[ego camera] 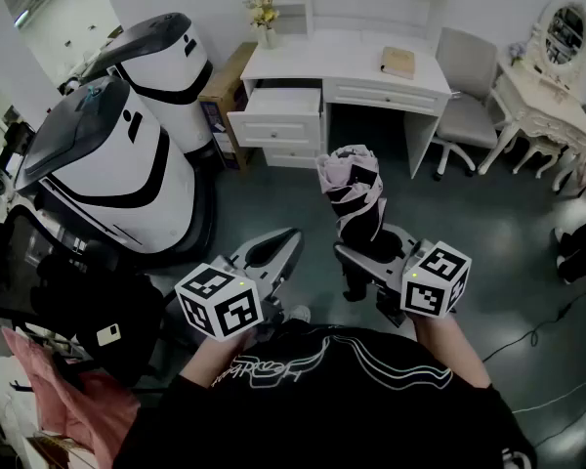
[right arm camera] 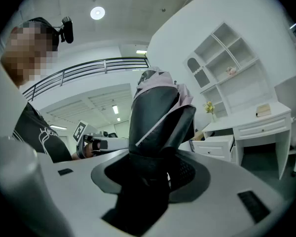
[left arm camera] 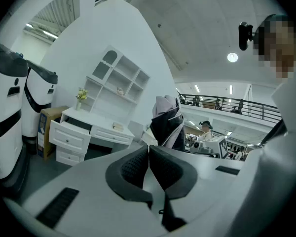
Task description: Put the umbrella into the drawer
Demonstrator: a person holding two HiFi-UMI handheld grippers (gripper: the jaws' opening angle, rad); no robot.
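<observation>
Umbrella (ego camera: 352, 198), folded and upright, gripped at its lower end between the jaws of my right hand-held gripper (ego camera: 369, 260), well apart from the open white drawer (ego camera: 276, 115) ahead; my left hand-held gripper (ego camera: 276, 247) alongside, jaws together, carrying nothing.

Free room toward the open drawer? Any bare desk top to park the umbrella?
Bare floor runs from the umbrella in the right tongs up to the open drawer. The desk top is bare between the flower vase and the book. Crowded: two white machines hem the floor's left; a chair stands right of the desk.
</observation>
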